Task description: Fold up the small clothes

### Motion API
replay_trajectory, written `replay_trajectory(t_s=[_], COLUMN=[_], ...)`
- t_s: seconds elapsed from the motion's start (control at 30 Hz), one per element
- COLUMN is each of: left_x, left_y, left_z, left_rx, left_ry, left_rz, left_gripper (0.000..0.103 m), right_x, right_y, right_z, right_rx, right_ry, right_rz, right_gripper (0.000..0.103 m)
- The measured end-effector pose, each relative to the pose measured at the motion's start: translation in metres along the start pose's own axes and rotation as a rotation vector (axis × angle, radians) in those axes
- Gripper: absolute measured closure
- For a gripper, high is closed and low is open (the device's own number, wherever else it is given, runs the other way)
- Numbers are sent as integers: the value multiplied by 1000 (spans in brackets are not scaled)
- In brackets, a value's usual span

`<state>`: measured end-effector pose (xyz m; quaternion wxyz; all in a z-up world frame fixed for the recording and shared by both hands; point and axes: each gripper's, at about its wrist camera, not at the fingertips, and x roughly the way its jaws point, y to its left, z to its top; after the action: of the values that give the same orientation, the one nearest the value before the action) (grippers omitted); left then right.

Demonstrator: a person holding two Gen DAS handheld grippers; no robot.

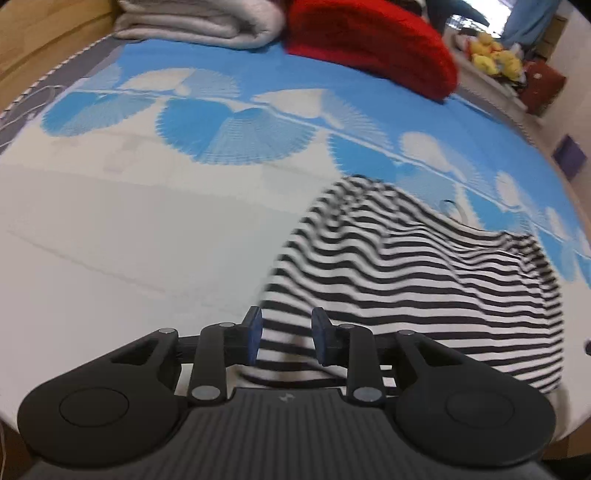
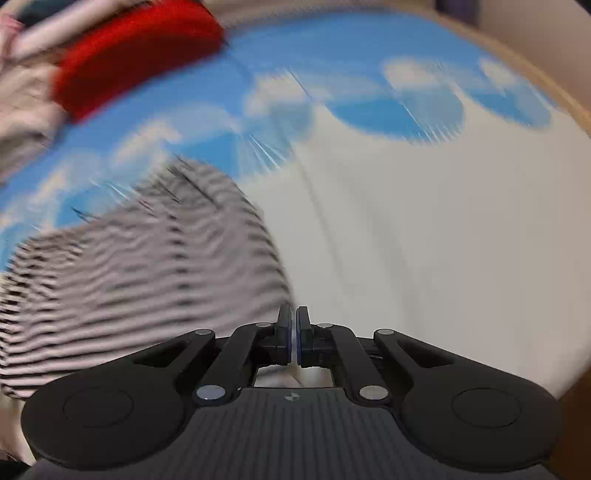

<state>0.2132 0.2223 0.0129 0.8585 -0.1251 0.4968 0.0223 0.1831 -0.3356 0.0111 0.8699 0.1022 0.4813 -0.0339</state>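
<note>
left gripper: jaws apart, striped shirt lying between and ahead | right gripper: nearly closed, can't tell if pinching shirt's edge | bedsheet underneath

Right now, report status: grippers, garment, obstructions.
Left gripper open, striped shirt between pads, unpinched. Right gripper shut at shirt's edge. Red cushion far off, nothing blocking.

bed, blue-white fan-print cover | on it: striped garment, red cushion, folded grey blanket
</note>
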Motion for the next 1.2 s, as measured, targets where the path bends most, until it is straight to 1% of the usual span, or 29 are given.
replay_trajectory(t_s=[0.03, 0.07, 0.1, 0.13, 0.17, 0.2, 0.27, 0.33, 0.37, 0.43, 0.47, 0.5, 0.57, 0.6, 0.67, 0.73, 0.8, 0.83, 0.87, 0.93, 0.97, 1.0, 1.07, 1.17, 1.2], left_x=[3, 7, 11, 20, 25, 29, 36, 49, 57, 69, 71, 72, 66, 64, 61, 66, 79, 85, 88, 82, 76, 70, 56, 33, 27], left_y=[-5, -9, -13, -16, -19, -21, -26, -29, -30, -30, -30, -31, -37, -39, -43, -46, -50, -52, -53, -56, -57, -58, -59, -67, -70], left_z=[0, -3, -6, -7, -7, -7, -6, -7, -8, -9, -8, -6, -1, 0, 4, 5, 1, 0, 1, 3, 7, 9, 14, 16, 17], left_rx=[4, 6, 8, 7, 1, -4, -2, 1, 1, -2, -5, -6, 19, 24, 10, 7, 21, 35, 49, 59, 51, 44, 43, 99, 120], left_ry=[-3, -10, 0, 50, 70, 73, 91, 132, 163, 199, 197, 179, 116, 91, 53, 70, 121, 140, 142, 99, 60, 28, -50, -178, -211], left_rz=[-17, -37, -43, -29, -28, -41, -41, -24, -6, 32, 62, 89, 140, 139, 93, 69, 88, 111, 135, 154, 145, 131, 104, 91, 83], left_gripper=[70, 70, 69, 69, 69, 69, 68, 66, 64, 61, 61, 61, 61, 61, 61, 61, 58, 57, 57, 57, 55, 52, 36, 33, 32], right_x=[-2, -2, 0, 2, 6, 11, 25, 37, 42, 61, 64, 66, 62, 61, 57, 58, 69, 73, 74, 66, 59, 49, 32, 3, -3], right_y=[5, 10, 16, 21, 25, 27, 32, 34, 33, 30, 27, 28, 31, 33, 34, 32, 25, 22, 20, 23, 24, 27, 31, 38, 40], right_z=[0, -1, -3, -5, -8, -10, -13, -16, -21, -29, -31, -31, -29, -27, -23, -18, -18, -18, -16, -11, -7, -2, 6, 19, 23], right_rx=[-12, -23, -45, -70, -92, -101, -123, -150, -159, -158, -143, -133, -148, -155, -144, -137, -143, -133, -118, -105, -102, -99, -88, -47, -42], right_ry=[-12, -14, -17, -22, -21, -6, 46, 81, 111, 194, 208, 203, 163, 146, 112, 107, 153, 170, 162, 103, 62, 1, -101, -236, -270], right_rz=[40, 75, 94, 96, 98, 98, 78, 56, 33, -55, -71, -69, -76, -75, -51, -54, -112, -137, -145, -157, -166, -176, -188, -158, -139], right_gripper=[91, 81, 78, 78, 78, 78, 78, 78, 78, 78, 75, 75, 75, 75, 75, 74, 73, 73, 73, 73, 72, 70, 69, 69, 65])
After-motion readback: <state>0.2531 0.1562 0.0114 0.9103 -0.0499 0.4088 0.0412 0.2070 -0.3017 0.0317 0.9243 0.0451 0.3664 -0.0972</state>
